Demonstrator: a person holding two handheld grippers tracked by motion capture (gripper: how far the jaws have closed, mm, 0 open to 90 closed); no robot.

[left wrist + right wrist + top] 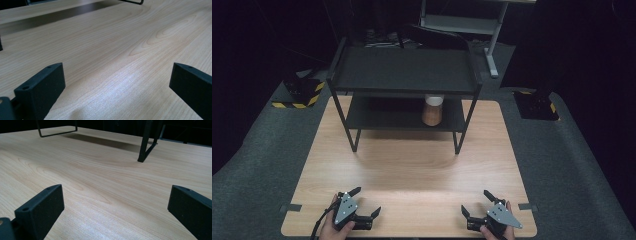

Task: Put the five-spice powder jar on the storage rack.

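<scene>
Both grippers rested low at the near edge of the wooden table (pixel 412 170), the left gripper (pixel 366 202) and right gripper (pixel 476 201) each with jaws spread wide and empty. Well beyond them, a brown-and-white cup (pixel 432 109) stood on the black rack's (pixel 404 70) lower shelf.

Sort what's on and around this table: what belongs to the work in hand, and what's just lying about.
Belongs to the work:
- left gripper, open
- right gripper, open
- brown-and-white cup on the lower shelf
- black two-tier metal shelf rack
- light wooden table

Lying about:
- two yellow-and-black striped blocks on the floor
- grey desk frame behind
</scene>
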